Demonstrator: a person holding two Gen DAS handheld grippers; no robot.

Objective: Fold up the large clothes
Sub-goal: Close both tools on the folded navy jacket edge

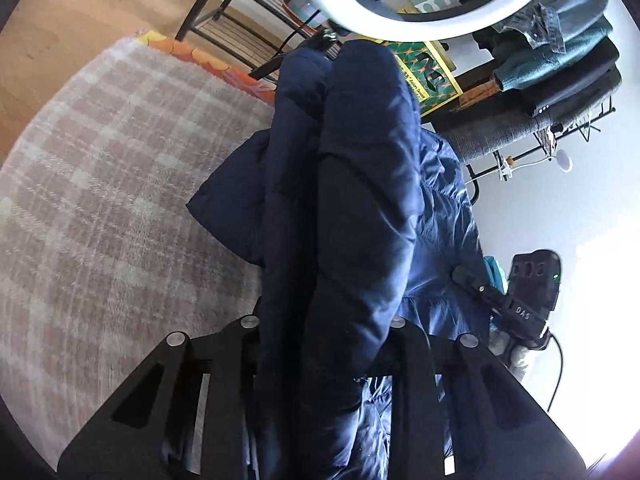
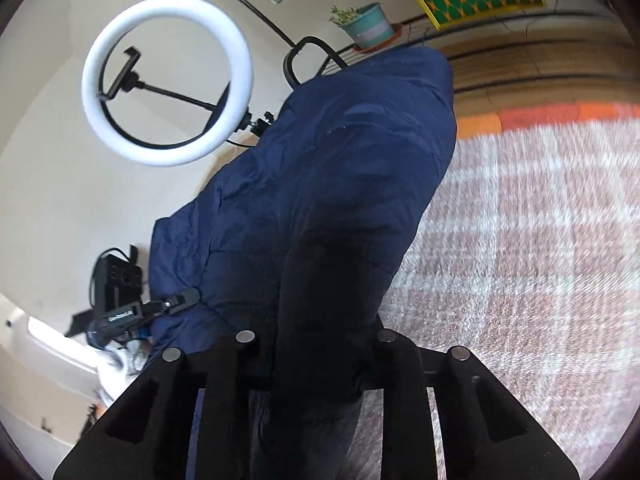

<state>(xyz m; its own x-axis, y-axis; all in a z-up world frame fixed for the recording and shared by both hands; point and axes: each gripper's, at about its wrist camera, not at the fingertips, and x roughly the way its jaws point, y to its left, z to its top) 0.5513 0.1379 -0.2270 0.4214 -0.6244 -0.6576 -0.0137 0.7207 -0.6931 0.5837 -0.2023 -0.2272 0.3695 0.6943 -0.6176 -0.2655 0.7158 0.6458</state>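
Note:
A large navy puffer jacket (image 1: pixel 352 184) is held up above a pink-and-white plaid blanket (image 1: pixel 104 200). My left gripper (image 1: pixel 324 332) is shut on a thick fold of the jacket, which fills the space between its black fingers and hides the tips. My right gripper (image 2: pixel 316 344) is shut on another part of the same jacket (image 2: pixel 332 184), which rises in front of the camera. The right gripper also shows at the jacket's right edge in the left wrist view (image 1: pixel 492 296); the left gripper shows at the jacket's left edge in the right wrist view (image 2: pixel 168 304).
A white ring light (image 2: pixel 168 80) on a stand is beside the jacket. A black wire shelf (image 1: pixel 240 12) with a potted plant (image 2: pixel 366 24), a yellow-green poster (image 1: pixel 424 76) and a rack with hung clothes (image 1: pixel 560 40) stand behind. Wood floor (image 1: pixel 80 8) borders the blanket.

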